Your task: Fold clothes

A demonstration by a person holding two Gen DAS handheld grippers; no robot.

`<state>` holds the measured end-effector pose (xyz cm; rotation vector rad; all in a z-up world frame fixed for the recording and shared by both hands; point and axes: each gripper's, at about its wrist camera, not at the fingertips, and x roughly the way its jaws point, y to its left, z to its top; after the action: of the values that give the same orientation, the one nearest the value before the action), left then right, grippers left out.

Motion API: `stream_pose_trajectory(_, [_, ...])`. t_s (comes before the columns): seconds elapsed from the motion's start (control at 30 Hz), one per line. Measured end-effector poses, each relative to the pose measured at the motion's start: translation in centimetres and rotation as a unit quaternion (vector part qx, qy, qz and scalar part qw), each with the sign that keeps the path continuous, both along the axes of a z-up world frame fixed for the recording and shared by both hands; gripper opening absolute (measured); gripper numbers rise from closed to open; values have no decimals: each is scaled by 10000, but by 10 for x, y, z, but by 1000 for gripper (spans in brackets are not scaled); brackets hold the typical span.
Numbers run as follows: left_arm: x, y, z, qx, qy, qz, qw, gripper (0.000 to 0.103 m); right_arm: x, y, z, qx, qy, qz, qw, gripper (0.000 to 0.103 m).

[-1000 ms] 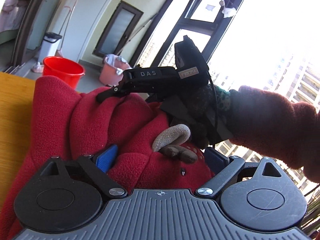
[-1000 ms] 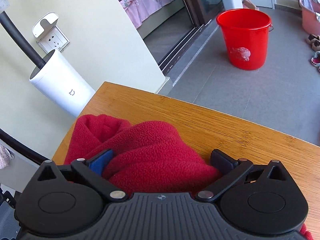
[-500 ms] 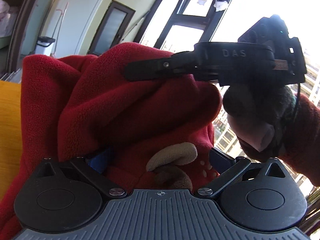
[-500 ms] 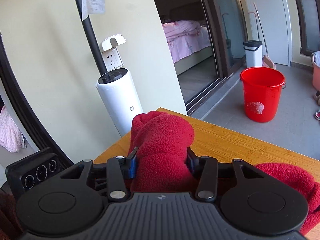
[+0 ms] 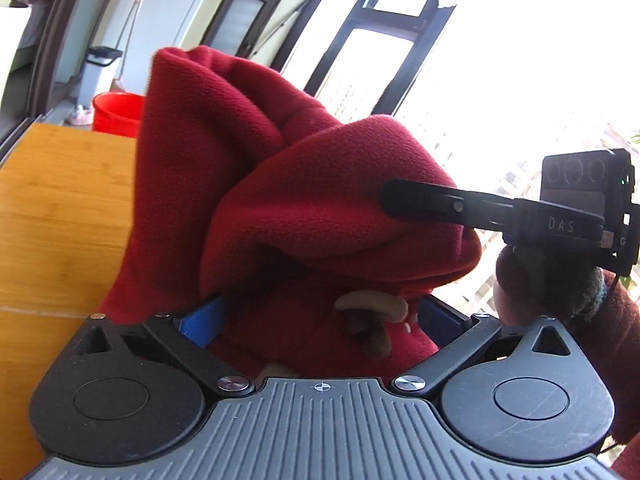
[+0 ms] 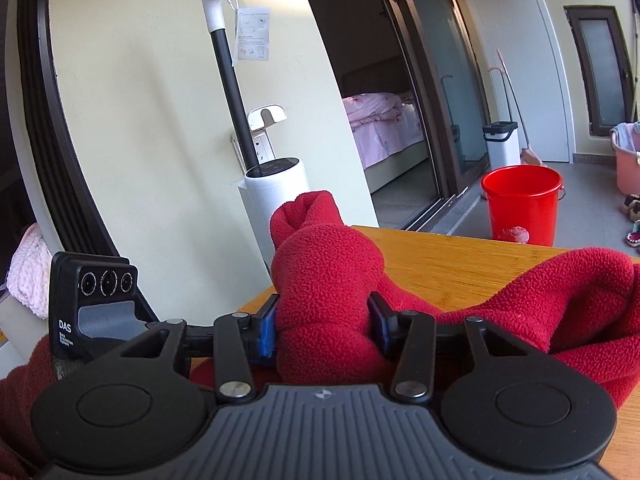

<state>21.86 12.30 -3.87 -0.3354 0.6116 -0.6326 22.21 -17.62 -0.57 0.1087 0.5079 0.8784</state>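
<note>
Fleece jacket [image 5: 304, 208] now hoisted above surface [image 5: 60, 216], where 1 second ago lay bunched; right tool [image 6: 324, 320] clamped on fold, left tool [image 5: 316, 316] spread around fleece. Fold underway.

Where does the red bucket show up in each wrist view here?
Left wrist: red bucket at mid-left, partly hidden behind the red fleece garment.
Right wrist: bucket at right of centre, on the floor beyond the wooden table.
Shared landmark: the white bin behind it.
</note>
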Motion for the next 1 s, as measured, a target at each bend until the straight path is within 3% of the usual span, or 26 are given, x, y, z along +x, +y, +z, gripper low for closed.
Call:
stream_pose_trajectory(0.07, [-13,21,11,-186,-110,239,9995,103,-18,-1,-2,-49,-177,-75,9998,45])
stream_pose_trajectory(0.2, [-25,56,44,-1144,-407,726,9899,103,-57,6,-6,-294,-647,-218,9972,45])
stream_pose_trajectory(0.27, [-20,58,58,-1248,-469,983,9862,103,-78,12,-8,-526,-930,-226,9940,45])
stream_pose_trajectory(0.37, [-1,41,70,-961,-396,1107,9884,103,-107,25,-10,-928,-1301,-127,9871,47])
stream_pose_trajectory(0.53, [20,11,67,-73,-137,1207,9926,103,-137,28,-15,-1165,-1308,3,9845,48])
stream_pose_trajectory(0.6, [13,10,59,93,-81,1193,9928,96,-140,22,-13,-1202,-1203,-14,9854,48])
stream_pose_trajectory(0.67, [-1,11,52,334,-98,1158,9927,89,-143,12,-4,-1082,-980,66,9893,48])
stream_pose_trajectory(0.73, [-16,12,48,642,-196,1127,9914,89,-146,-4,19,-628,-693,333,9951,50])
stream_pose_trajectory(0.77, [-20,13,47,690,-195,1115,9912,89,-149,-12,32,-401,-773,331,9957,50])
stream_pose_trajectory(0.83, [-28,16,46,714,-179,1069,9915,89,-150,-24,59,-210,-1207,-78,9924,51])
stream_pose_trajectory(0.93, [-38,16,44,763,-180,1031,9916,90,-132,-30,73,-457,-1494,-862,9839,51])
stream_pose_trajectory(1.0, [-44,18,42,742,-145,1041,9917,90,-116,-34,58,-755,-1080,-1112,9850,51])
